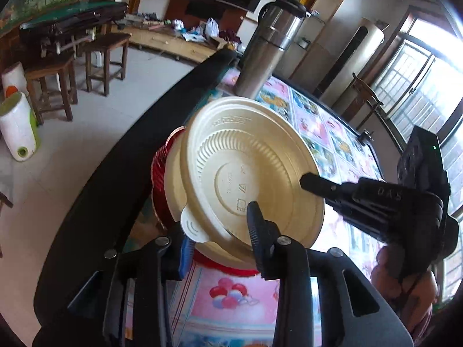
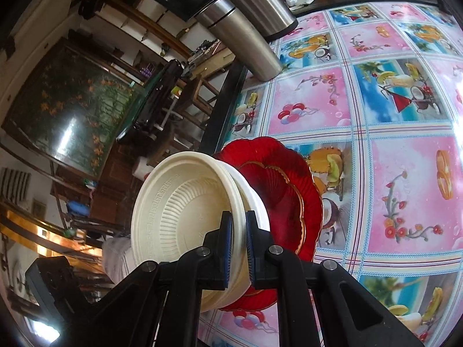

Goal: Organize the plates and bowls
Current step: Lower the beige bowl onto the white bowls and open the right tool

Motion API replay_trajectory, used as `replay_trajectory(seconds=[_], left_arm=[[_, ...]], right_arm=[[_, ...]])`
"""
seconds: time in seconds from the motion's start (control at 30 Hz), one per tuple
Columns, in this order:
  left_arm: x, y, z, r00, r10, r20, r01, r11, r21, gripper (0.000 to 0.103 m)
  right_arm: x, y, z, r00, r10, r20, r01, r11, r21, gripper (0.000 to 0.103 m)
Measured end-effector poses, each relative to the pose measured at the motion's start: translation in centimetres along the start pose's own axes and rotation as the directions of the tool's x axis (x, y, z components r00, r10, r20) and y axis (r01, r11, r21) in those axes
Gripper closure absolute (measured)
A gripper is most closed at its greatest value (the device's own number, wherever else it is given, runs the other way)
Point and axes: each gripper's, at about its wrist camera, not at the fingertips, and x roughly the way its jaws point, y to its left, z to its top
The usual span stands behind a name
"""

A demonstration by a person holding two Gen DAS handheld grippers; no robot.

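Here the top cream disposable bowl [image 2: 185,219] fills the lower centre of the right wrist view, tipped so its ribbed inside faces left of frame, and the right gripper [image 2: 235,248] is clenched on its rim wall, one blue-padded finger inside and one outside. Just right of it in that frame a second cream bowl [image 2: 254,202] nests beneath, and beneath that lies the red scalloped plate [image 2: 289,190] with a gold edge, which looks to be two red plates stacked, resting on the fruit-print tablecloth [image 2: 405,190].

In the left wrist view the same stack sits at frame centre. The left gripper [image 1: 220,231] straddles the bowls' near edge by the small rim tab [image 1: 192,227], its right finger [image 1: 257,225] lying across the top bowl's inside. Whether it pinches the lower bowl or merely brackets it I cannot tell. The right gripper enters from the right of this frame, tips on the bowl's right rim.

The coming move, I judge, turns on this: the top bowl is already canted, its open face toward the left gripper, so seating or lifting it depends on its rim clearing the lower bowl's rim squarely.

All bowls and the plate appear empty. A steel flask [image 1: 269,46] stands upper centre, well apart from the stack.
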Motion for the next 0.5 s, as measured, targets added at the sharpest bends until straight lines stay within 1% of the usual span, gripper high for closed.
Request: replay_trajectory(seconds=[0.07, 0.2, 0.33, 0.43, 0.5], left_arm=[[0.32, 0.45, -0.15, 0.999, -0.028, -0.031, 0.027, 1.0, -0.016, 0.069], [0.36, 0.64, -0.06, 0.996, -0.064, -0.062, 0.061, 0.997, -0.041, 0.067], [0.18, 0.32, -0.18, 0.995, -0.068, -0.076, 0.065, 0.997, -0.042, 0.066], [-0.16, 0.11, -0.09, 0.994, -0.08, -0.08, 0.077, 0.996, -0.038, 0.066], [-0.53, -0.18, -0.05, 0.994, -0.076, -0.075, 0.074, 0.997, -0.027, 0.066]], right_arm=[[0.03, 0.52, -0.02, 1.0, -0.02, -0.002, 0.02, 0.999, -0.026, 0.093], [0.06, 1.07, 0.04, 0.998, -0.057, 0.002, 0.057, 0.996, -0.063, 0.093], [0.08, 0.97, -0.01, 0.997, -0.071, 0.007, 0.071, 0.995, -0.071, 0.093], [0.27, 0.48, 0.06, 0.998, -0.068, 0.002, 0.068, 0.996, -0.061, 0.094], [0.46, 0.17, 0.17, 0.998, -0.066, 0.001, 0.066, 0.996, -0.054, 0.094]])
